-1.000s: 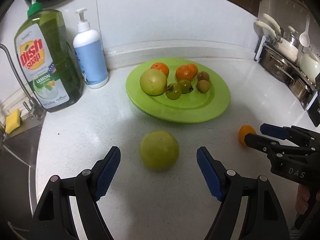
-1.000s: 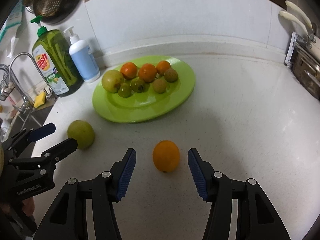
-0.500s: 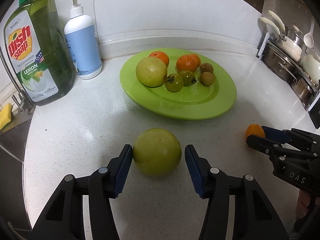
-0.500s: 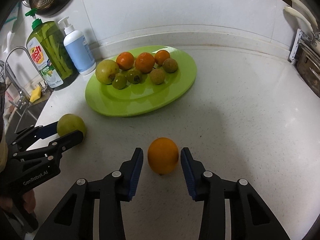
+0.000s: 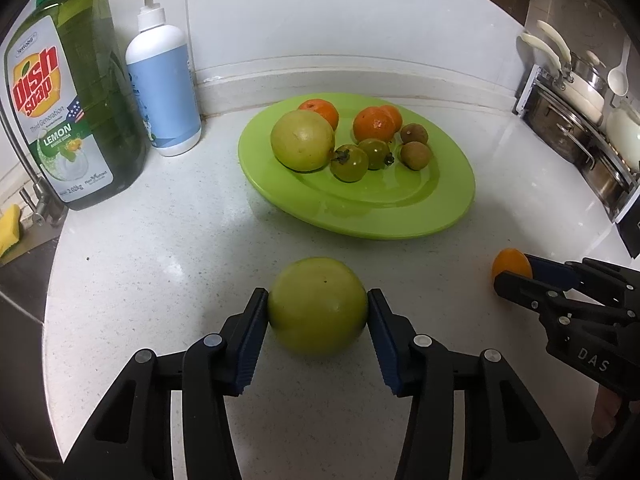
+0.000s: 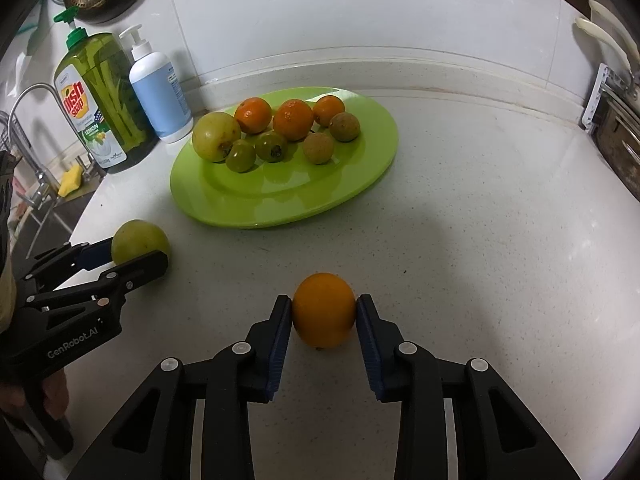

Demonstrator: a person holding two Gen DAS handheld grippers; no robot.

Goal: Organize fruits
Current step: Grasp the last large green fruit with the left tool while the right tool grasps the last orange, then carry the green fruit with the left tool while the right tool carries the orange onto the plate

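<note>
L gripper (image 5: 317, 312): blue pads pressed on both sides of the green apple (image 5: 317, 306), clamped. Apple sits on the white counter (image 5: 160, 248), in front of the green plate (image 5: 420, 216) and apart from its near rim. Can't tell if the apple is lifted off the surface or resting on it. Right wrist view shows same grip from the side: apple (image 6: 138, 242) between the L fingers (image 6: 132, 266), near counter's L edge.

R gripper (image 6: 323, 314): pads tight against the loose orange (image 6: 323, 310), one each side, clamped. Orange is on the counter, in front of the plate (image 6: 224, 200), well apart from it. In left wrist view only part of the orange (image 5: 511, 263) shows past the R gripper's fingertips (image 5: 516, 282).

Plate contents (all grouped toward back half, front half bare):
- big yellow-green apple (image 6: 216, 136), far L
- 3 oranges (image 6: 294, 119) in a row along the back
- 2 small green tomatoes (image 6: 271, 146) w/ dark calyxes, just beside the apple
- 2 small brown round fruits (image 6: 319, 147), R side, kind unclear

Bkgd: dish soap bottle (image 5: 72, 96) and white-blue pump bottle (image 5: 164, 88) stand side by side at back L, against the wall. Faucet (image 6: 24, 120) and yellow sponge (image 6: 69, 176) by the sink at far L. Pots on a rack (image 5: 576, 120) at far R.
</note>
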